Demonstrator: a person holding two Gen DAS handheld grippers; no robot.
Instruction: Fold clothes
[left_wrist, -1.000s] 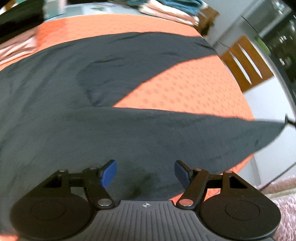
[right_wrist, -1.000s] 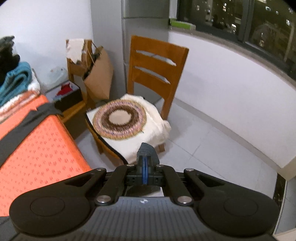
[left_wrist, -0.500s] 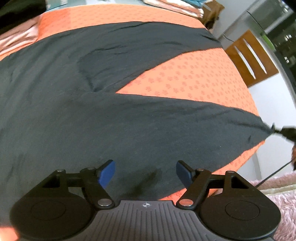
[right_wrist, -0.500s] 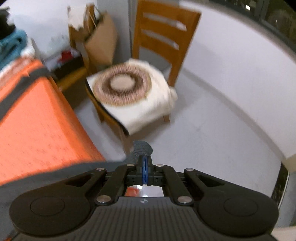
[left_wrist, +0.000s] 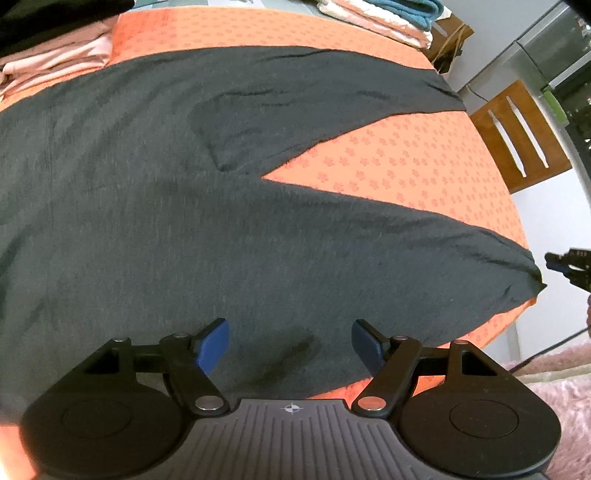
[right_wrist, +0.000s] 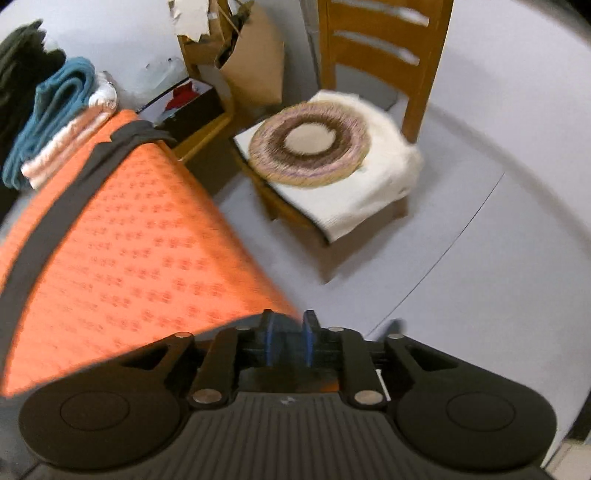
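Two spread trouser legs of the dark garment (left_wrist: 229, 236) lie flat on the orange tabletop (left_wrist: 424, 162). The left gripper (left_wrist: 290, 345) hovers released above the near leg; the right gripper (right_wrist: 287, 341), fingers slightly parted, holds nothing. A good fold calls for pinching the near hem and keeping it taut.

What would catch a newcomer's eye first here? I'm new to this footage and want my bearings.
First, the dark grey garment spread wide across the orange patterned tablecloth, two long parts forking toward the right edge. The left gripper hovers open over its near hem. Beyond the table's corner, a wooden chair carries a round woven mat on a white cushion.
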